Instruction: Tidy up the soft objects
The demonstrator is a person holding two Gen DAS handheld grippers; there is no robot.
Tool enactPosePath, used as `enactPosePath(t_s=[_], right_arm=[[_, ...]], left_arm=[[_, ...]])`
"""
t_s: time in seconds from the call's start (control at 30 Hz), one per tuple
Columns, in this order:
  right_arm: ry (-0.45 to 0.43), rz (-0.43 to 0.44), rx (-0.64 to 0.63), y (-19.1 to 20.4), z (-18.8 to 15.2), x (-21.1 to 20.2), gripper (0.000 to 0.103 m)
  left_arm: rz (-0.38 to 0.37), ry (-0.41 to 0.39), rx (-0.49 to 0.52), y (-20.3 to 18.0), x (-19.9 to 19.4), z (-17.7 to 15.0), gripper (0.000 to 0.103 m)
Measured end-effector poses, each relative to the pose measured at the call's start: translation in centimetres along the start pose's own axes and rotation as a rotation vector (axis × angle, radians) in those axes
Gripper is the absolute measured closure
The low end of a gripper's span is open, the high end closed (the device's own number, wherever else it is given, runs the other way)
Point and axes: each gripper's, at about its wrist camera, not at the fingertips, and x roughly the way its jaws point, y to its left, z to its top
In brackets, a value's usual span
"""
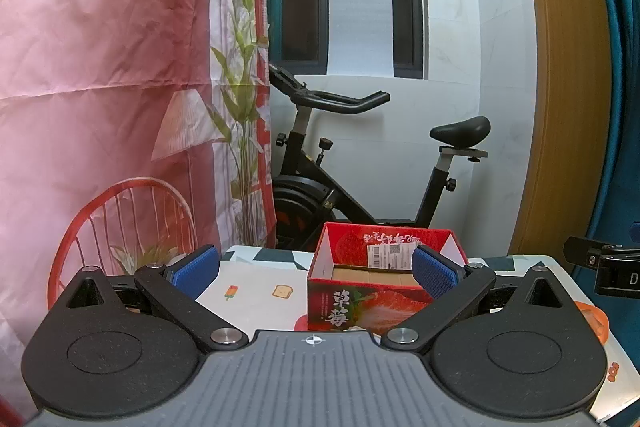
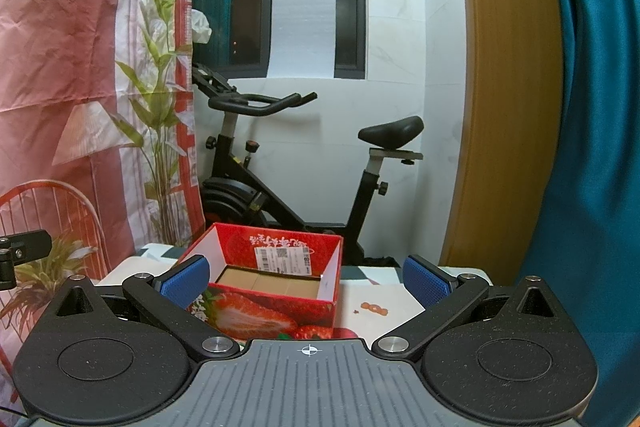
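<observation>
While nothing is held: left gripper (image 1: 316, 269) and right gripper (image 2: 307, 281) spread wide, empty.
box (image 2: 276, 301): open-topped on bench (image 1: 256, 279) (likely the drop spot); soft things not visible.

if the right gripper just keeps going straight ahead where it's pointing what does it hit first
Most likely the red strawberry box. The right gripper is open and empty, and the box stands on the table just ahead, slightly left of centre. Depth is unclear; it might pass above the rim, toward the exercise bike.

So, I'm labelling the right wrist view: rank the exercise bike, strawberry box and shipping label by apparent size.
1. exercise bike
2. strawberry box, though it is nearer the camera
3. shipping label, clearly smallest
</observation>
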Motion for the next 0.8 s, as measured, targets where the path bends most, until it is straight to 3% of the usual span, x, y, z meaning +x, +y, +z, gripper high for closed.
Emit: enactPosePath(t_s=[0.8], right_arm=[[0.003, -0.001, 0.001, -0.16, -0.49, 0.48, 0.0]], left_arm=[[0.0, 0.007, -0.006, 0.04, 0.11, -0.13, 0.0]])
